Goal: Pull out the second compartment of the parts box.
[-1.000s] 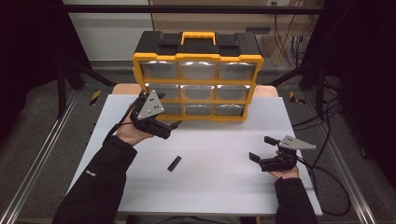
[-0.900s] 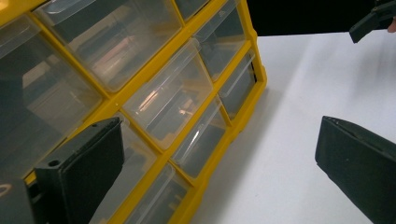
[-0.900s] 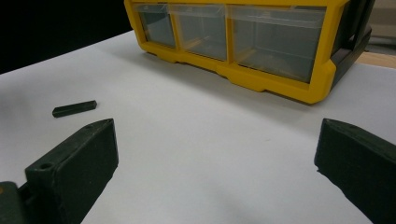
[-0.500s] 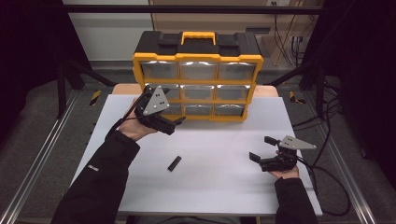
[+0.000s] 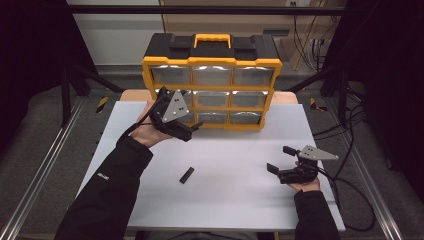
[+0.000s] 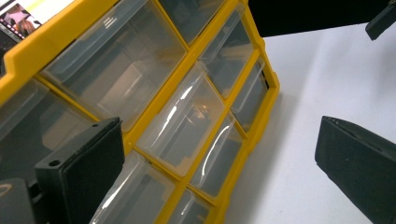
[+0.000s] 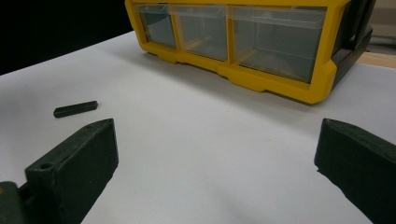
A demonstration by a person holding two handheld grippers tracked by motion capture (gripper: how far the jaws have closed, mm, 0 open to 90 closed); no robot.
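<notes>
Both jaws apart, the left hand-held gripper [image 5: 192,127] nears the yellow clear-drawered organiser [image 5: 212,85]; the right hand-held gripper [image 5: 280,160] and a black bar [image 5: 186,175] lie before it.

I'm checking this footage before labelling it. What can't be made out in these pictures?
- Bottom-left drawer of the organizer: in the high view the left gripper and its grey plate cover it.
- Drawer contents: in the left gripper view glare on the clear fronts blurs them.
- Small black piece: too small in the high view to identify; likewise in the right gripper view.
- Right gripper: its hand is mostly hidden beneath it.
</notes>
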